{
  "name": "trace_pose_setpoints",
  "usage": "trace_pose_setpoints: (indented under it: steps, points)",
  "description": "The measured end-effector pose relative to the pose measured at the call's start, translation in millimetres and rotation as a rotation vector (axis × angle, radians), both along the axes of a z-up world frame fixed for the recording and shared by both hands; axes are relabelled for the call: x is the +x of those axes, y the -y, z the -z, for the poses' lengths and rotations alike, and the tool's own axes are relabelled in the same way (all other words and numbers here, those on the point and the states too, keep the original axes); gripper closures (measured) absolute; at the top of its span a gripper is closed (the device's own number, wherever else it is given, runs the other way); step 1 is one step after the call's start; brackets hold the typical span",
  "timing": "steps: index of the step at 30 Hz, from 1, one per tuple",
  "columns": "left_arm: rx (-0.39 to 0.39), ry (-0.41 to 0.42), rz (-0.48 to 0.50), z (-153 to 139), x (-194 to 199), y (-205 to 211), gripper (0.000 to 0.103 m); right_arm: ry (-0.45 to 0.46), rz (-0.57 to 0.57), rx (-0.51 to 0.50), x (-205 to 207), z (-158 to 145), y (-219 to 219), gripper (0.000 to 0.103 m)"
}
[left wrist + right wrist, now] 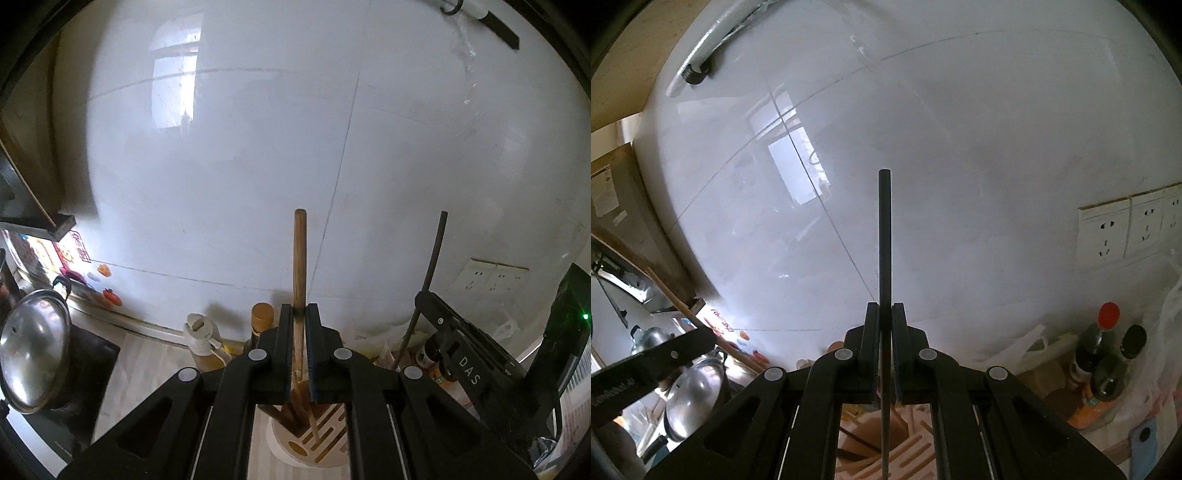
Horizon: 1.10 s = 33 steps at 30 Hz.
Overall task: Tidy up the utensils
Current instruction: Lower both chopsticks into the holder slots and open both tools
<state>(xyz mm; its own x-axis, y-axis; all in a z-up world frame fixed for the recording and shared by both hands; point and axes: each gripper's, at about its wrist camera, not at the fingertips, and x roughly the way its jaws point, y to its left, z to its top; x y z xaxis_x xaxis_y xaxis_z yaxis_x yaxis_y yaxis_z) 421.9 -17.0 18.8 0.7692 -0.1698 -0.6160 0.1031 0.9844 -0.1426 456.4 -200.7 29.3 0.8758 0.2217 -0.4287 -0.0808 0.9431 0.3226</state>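
My left gripper (299,314) is shut on a light wooden utensil handle (299,258) that stands upright, its lower end down in a white slotted utensil holder (325,432) below the fingers. My right gripper (885,314) is shut on a thin dark stick-like utensil (885,229), also upright, its lower end over the slotted holder (908,454). The right gripper (424,295) with its dark stick (434,254) shows at the right of the left wrist view. The left gripper's body (653,365) shows at the lower left of the right wrist view.
A white tiled wall (295,147) is close ahead. A steel pot with lid (33,354) sits left on a dark stove. Oil and sauce bottles (201,343) stand behind the holder. More bottles (1104,354) and plastic bags are right, under wall sockets (1108,232).
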Motion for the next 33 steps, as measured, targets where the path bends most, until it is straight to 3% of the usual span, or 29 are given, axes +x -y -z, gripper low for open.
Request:
trace_pose_setpoints:
  steps: [9, 20, 33]
  points:
    - [-0.018, -0.038, -0.001, 15, 13, 1, 0.099, 0.022, 0.007, 0.032, 18, 17, 4, 0.097]
    - [-0.04, -0.049, 0.029, 8, 7, 6, 0.099, 0.027, 0.017, 0.06, 33, 31, 12, 0.097]
    - [0.0, -0.098, 0.029, 25, 5, 11, 0.099, 0.085, 0.022, 0.072, 33, 37, 7, 0.097]
